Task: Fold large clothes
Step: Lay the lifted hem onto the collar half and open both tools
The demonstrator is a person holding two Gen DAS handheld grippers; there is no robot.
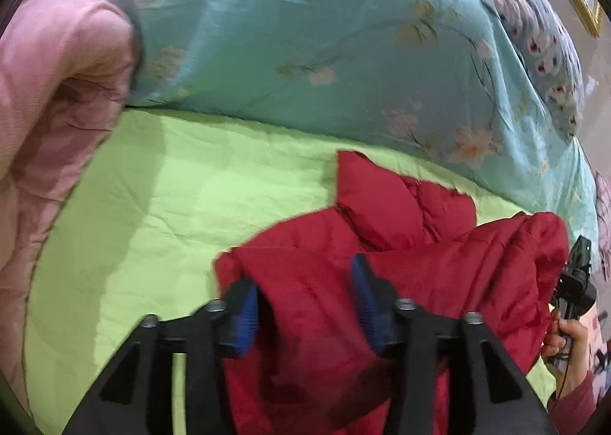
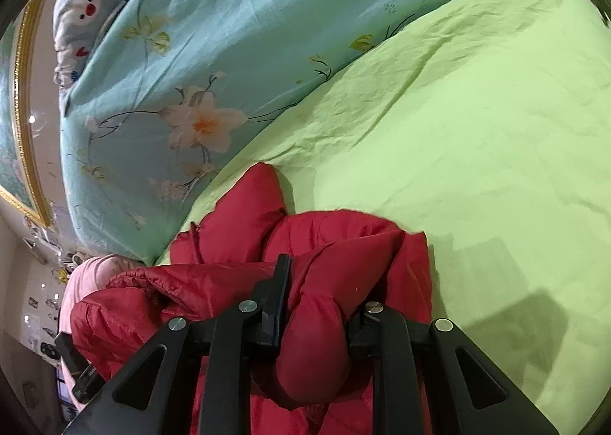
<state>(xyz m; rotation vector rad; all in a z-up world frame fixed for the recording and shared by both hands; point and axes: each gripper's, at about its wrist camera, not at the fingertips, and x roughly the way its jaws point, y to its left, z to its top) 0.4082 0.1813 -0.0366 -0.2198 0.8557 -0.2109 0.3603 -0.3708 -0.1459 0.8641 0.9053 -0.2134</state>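
Nearby, floral duvet (image 1: 305, 34) and pink quilt (image 1: 49, 99) flank red jacket (image 1: 382, 244).

A plain red jacket (image 1: 401, 244) is lying on a lime-green sheet (image 1: 172, 206), a turquoise floral quilt (image 1: 305, 34) is sitting beside a pink blanket (image 1: 49, 91), and blue pads (image 1: 248, 314) are lining black fingers.
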